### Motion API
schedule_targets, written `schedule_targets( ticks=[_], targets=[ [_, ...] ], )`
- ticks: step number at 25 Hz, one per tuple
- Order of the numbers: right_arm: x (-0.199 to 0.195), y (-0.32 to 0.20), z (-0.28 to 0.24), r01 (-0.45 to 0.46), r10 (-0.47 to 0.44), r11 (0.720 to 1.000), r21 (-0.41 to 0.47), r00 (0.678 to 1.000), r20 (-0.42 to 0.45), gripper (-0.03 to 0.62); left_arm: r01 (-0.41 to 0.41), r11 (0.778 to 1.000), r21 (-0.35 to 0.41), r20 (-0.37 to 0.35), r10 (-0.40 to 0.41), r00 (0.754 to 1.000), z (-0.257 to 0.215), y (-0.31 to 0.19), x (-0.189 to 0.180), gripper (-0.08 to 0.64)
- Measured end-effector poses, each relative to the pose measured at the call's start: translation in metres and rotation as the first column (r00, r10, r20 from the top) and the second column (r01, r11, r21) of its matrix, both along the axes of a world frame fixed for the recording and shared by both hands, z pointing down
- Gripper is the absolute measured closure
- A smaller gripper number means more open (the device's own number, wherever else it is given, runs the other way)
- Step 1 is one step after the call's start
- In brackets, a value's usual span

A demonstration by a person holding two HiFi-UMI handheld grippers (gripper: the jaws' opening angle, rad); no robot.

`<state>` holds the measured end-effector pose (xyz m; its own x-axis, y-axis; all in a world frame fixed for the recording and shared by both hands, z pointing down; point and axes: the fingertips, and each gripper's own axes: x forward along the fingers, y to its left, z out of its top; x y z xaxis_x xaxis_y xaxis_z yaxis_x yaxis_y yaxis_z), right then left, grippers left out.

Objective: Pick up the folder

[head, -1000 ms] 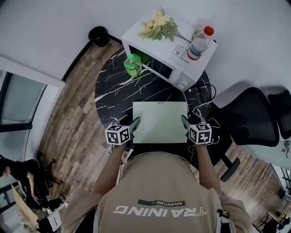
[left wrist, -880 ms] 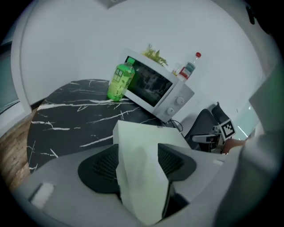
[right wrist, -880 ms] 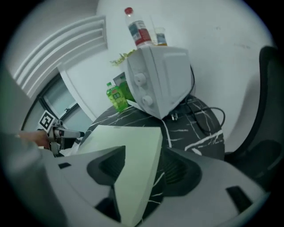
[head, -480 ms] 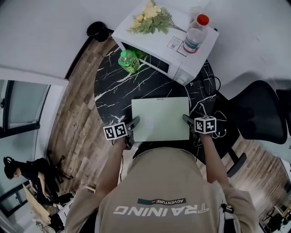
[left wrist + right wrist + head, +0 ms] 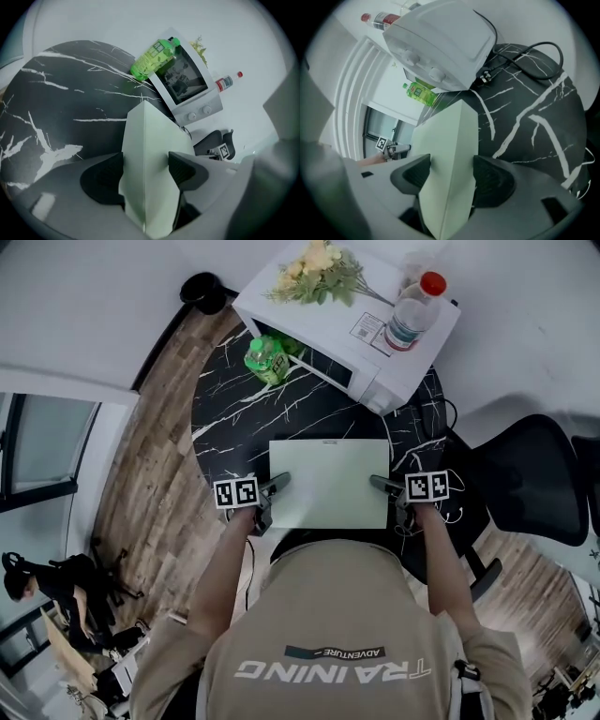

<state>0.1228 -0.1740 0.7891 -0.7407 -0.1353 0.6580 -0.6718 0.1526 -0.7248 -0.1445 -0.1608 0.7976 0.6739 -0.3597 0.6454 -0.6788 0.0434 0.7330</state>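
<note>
Shirt point(image 5: 330, 624) back reads "TRAINING" and "ADVENTURE", upside down in head view. Labels on green bottle point(image 5: 266, 357) and clear bottle point(image 5: 411, 317) are too small to read, same for the sticker point(image 5: 368, 329) on the microwave point(image 5: 323, 320). Pale green folder point(image 5: 329, 482) lies flat on the black marbled surface point(image 5: 281, 413), in front of the microwave. Left gripper point(image 5: 277, 485) is at its left edge, right gripper point(image 5: 380, 486) at its right edge. Both sets of fingers are opening, folder edge between them, not clamped. Versus a second ago the folder is lower and down on the surface, and both grippers have rolled level, cubes point(image 5: 235, 493) facing up.
</note>
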Motion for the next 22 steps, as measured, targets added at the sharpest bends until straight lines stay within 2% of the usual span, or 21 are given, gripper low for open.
schedule_targets(
  ticks=[2,4,7,11,17,19,22],
  targets=[
    [-0.001,-0.001,0.001,0.021,-0.021,1.0,0.006,1.0,-0.012,0.334,0.01,1.0,-0.007,-0.029,-0.01,1.0,0.002,-0.001,0.0,0.27],
    [-0.005,-0.002,0.005,0.051,-0.05,0.999,0.018,0.998,-0.049,0.329,-0.005,1.0,0.0,-0.017,0.005,1.0,0.003,-0.004,0.001,0.264],
    [-0.013,-0.002,0.013,0.047,-0.047,0.999,0.006,0.996,-0.072,0.266,-0.02,1.0,0.012,-0.003,0.02,1.0,0.005,-0.005,0.004,0.25],
    [-0.013,-0.003,0.014,-0.007,0.01,1.0,0.028,0.996,-0.085,0.259,-0.026,0.999,0.048,0.005,0.026,1.0,0.006,-0.012,0.005,0.241],
    [-0.013,-0.004,0.012,-0.055,0.06,0.997,0.057,0.995,-0.084,0.261,0.005,0.987,0.159,0.037,-0.011,0.999,0.001,-0.02,0.004,0.241],
    [-0.014,-0.005,0.01,-0.056,0.062,0.996,0.063,0.994,-0.09,0.261,0.005,0.986,0.164,0.047,-0.013,0.999,0.001,-0.021,0.003,0.241],
    [-0.015,-0.005,0.007,-0.049,0.057,0.996,0.077,0.993,-0.107,0.261,-0.043,0.988,0.149,0.07,0.033,0.997,-0.001,-0.023,0.004,0.242]
  ],
)
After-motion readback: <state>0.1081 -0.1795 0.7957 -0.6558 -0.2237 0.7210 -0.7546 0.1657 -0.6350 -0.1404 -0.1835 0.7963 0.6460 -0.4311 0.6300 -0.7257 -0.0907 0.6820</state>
